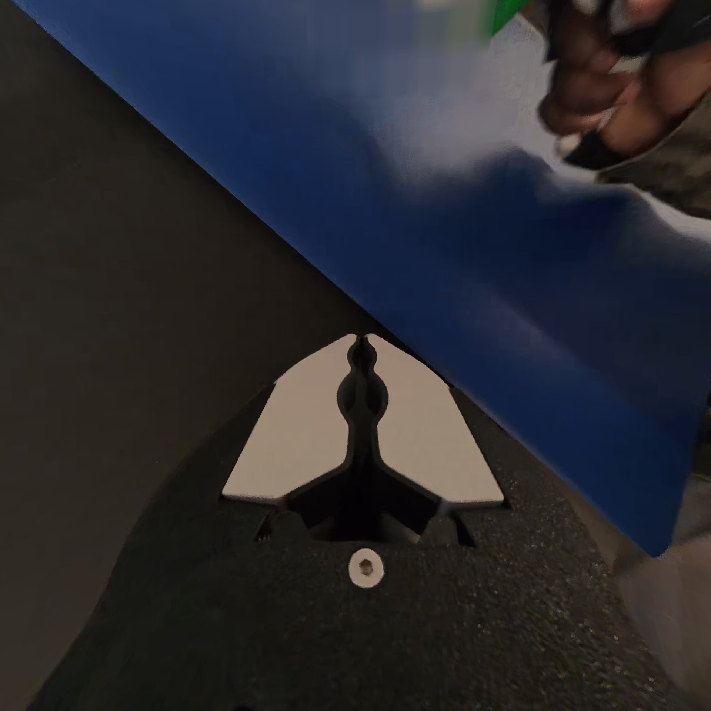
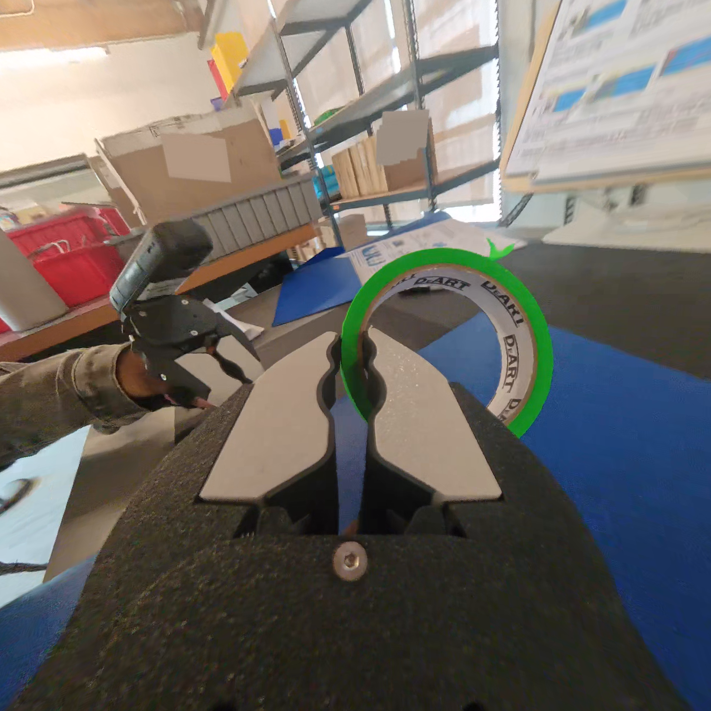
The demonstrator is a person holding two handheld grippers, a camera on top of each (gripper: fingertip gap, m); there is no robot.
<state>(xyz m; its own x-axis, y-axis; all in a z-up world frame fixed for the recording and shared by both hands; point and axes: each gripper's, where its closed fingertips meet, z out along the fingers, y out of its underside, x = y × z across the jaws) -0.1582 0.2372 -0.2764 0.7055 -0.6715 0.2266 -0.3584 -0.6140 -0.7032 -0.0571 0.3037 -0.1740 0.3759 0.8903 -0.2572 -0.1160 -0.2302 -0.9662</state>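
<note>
My right gripper (image 2: 352, 340) is shut on the wall of a green tape roll (image 2: 538, 338), holding it upright above a blue sheet (image 2: 615, 423). One finger is inside the ring, the other outside. My left gripper (image 1: 361, 337) is shut, with nothing visible between its fingertips. It hovers over the dark tabletop (image 1: 115, 269), right beside the edge of the blue sheet (image 1: 423, 192). The left gripper also shows in the right wrist view (image 2: 231, 369), held by a sleeved hand. A blurred hand (image 1: 615, 96) with the other gripper and a green blur (image 1: 504, 15) show at the top right.
A second blue sheet (image 2: 307, 296) and printed papers (image 2: 415, 242) lie farther back on the table. Behind stand metal shelving (image 2: 384, 115), a cardboard box (image 2: 192, 165), a grey bin (image 2: 261, 219) and red crates (image 2: 69, 261). A poster board (image 2: 615, 96) stands at the right.
</note>
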